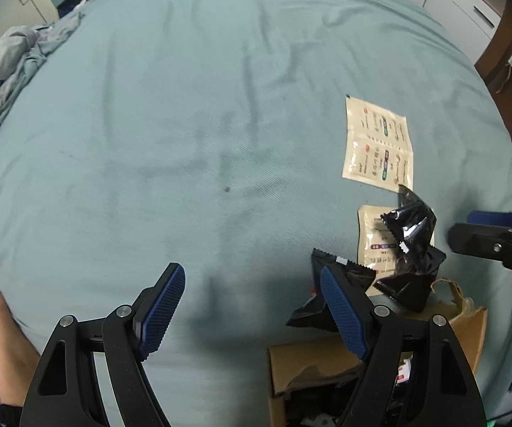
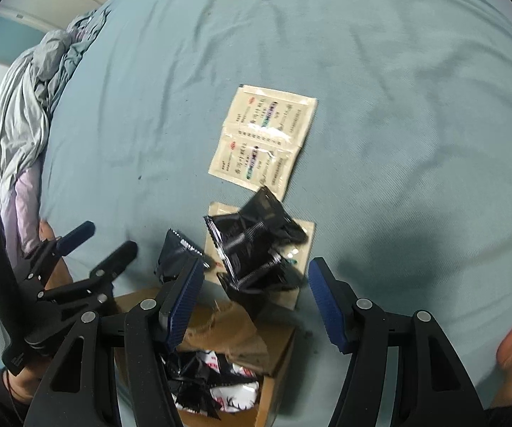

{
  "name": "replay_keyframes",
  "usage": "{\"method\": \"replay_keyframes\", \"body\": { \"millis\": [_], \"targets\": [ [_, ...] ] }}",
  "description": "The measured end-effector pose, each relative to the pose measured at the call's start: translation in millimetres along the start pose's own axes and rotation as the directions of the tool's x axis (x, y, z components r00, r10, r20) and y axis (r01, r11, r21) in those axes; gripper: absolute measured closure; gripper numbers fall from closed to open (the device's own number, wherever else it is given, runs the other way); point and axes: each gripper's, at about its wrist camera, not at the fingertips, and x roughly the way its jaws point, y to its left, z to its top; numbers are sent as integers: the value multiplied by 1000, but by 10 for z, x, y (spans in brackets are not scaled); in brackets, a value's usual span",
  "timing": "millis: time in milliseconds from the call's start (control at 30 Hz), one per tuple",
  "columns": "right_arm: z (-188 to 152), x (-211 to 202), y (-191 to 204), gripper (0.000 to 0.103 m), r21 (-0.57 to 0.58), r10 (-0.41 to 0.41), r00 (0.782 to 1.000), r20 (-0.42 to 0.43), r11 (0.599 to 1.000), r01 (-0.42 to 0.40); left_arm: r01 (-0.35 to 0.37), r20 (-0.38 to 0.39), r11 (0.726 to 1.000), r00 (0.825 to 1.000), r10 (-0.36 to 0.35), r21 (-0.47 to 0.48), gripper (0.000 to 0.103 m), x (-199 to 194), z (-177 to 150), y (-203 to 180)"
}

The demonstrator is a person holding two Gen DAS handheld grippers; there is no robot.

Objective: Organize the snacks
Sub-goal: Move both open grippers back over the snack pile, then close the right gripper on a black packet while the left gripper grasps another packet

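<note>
Left gripper and right gripper gape, empty.

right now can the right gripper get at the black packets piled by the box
Probably yes. The right gripper is open and empty just above the black packets, nothing between them; the left gripper hangs off to the side.

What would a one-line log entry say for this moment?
left gripper: open, empty | right gripper: open, empty | black snack packets: piled on bed | cardboard box: open, partly filled
</note>
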Motion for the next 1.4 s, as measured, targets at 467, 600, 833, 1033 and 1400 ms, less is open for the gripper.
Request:
{"method": "replay_keyframes", "body": {
  "millis": [467, 600, 833, 1033, 1400],
  "targets": [
    [229, 627, 244, 42, -145, -85, 992, -94, 987, 71, 36, -32, 998, 999, -37, -45, 24, 104, 54, 113],
    [285, 641, 237, 46, -135, -48, 997, -65, 990, 39, 40, -72, 996, 996, -46, -85, 24, 180, 63, 195],
    [345, 371, 223, 59, -184, -41, 996, 77, 981, 54, 55, -106, 993, 992, -66, -104, 24, 243, 84, 163],
    [266, 189, 226, 59, -172, -18, 990, 142, 984, 42, 66, -112, 994, 991, -76, -91, 24, 265, 119, 61],
    [193, 16, 50, 59, -123, 5, 991, 137, 992, 12, 109, -256, 991, 958, -126, -78, 24, 585, 169, -223]
  ]
}}
